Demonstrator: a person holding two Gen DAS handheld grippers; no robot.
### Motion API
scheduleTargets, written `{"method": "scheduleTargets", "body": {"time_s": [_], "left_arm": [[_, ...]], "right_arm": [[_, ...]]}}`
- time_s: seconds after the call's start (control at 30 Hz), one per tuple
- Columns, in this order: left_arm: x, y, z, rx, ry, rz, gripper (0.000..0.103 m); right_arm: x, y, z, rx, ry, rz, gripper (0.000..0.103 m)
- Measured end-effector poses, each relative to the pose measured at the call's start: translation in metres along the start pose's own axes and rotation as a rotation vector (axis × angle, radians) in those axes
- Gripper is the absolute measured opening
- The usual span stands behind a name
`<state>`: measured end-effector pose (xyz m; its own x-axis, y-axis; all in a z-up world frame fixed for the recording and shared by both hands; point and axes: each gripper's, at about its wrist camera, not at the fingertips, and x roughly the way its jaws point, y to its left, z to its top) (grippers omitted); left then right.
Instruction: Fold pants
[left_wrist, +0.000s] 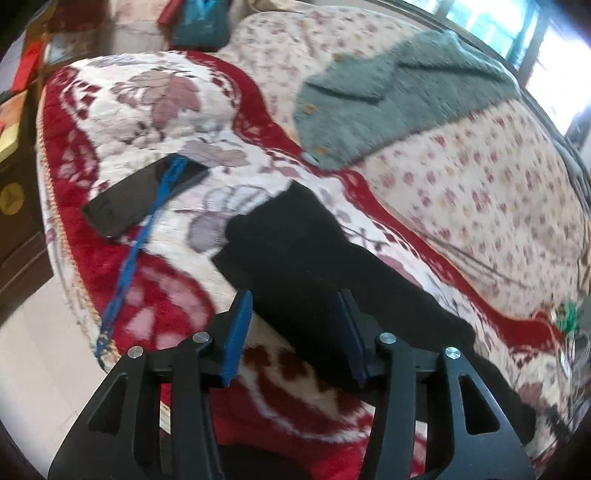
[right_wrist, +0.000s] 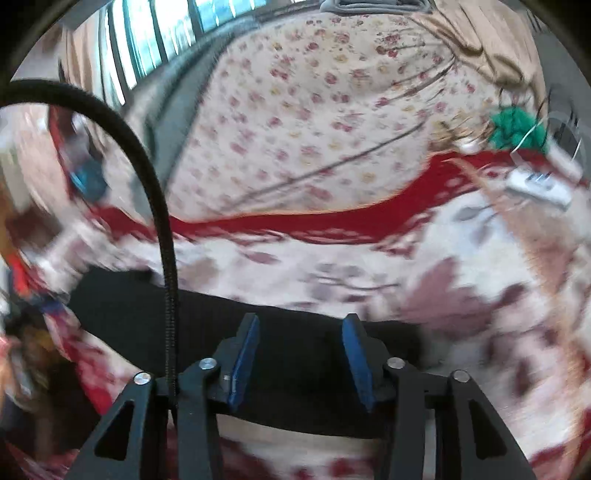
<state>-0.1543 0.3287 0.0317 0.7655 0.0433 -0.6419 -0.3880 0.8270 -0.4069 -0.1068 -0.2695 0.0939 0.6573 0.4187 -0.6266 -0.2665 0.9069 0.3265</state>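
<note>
The left gripper (left_wrist: 291, 321) is seen nearest in its own view, tipped down toward the bed. Its jaws are spread, and nothing is pinched between them. The blue pads (left_wrist: 236, 339) are held just above the black pants (left_wrist: 317, 266), with no cloth pressed.

The pants are laid on the red and white blanket (left_wrist: 122, 280) that covers the bed. In the left view, they are seen as a long dark strip that starts under the jaws and runs up and away toward the middle of the picture. So the long way of the pants is lined up with the way this gripper points.

The right gripper (right_wrist: 299, 347) is also tipped down, and its jaws are spread too. Nothing is gripped there. In the right view the pants (right_wrist: 258, 332) are stretched across the picture, from left to right, under and just past the blue pads. So the pants are met sideways by this gripper, and lengthways by the left one. It is judged that both are about equally near the cloth.

A black cable (right_wrist: 155, 192) is looped past the right gripper.

Farther off, a dark phone (left_wrist: 144, 195) with a blue strap (left_wrist: 147, 236) is laid on the blanket, well apart from the pants. Beyond it, a grey cardigan (left_wrist: 399, 96) is spread on the flowered sheet (left_wrist: 480, 192).
</note>
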Motion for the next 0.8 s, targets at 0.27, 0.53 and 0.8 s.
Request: {"method": "scheduleTargets", "body": {"time_s": [0.27,0.53,0.8], "left_arm": [[0.011,-0.003,0.004,-0.019,0.033,-0.036,0.046],[0.026,-0.069,-0.017,0.134,0.096,-0.112,0.046],[0.039,-0.129,-0.046,0.289,0.152,-0.150,0.046]], "right_arm": [[0.050,0.053,-0.027,-0.010,0.106,0.115,0.047],[0.042,0.031,-0.037,0.063,0.122,0.070,0.048],[0.035,0.018,-0.034,0.083,0.109,0.039,0.050]]}}
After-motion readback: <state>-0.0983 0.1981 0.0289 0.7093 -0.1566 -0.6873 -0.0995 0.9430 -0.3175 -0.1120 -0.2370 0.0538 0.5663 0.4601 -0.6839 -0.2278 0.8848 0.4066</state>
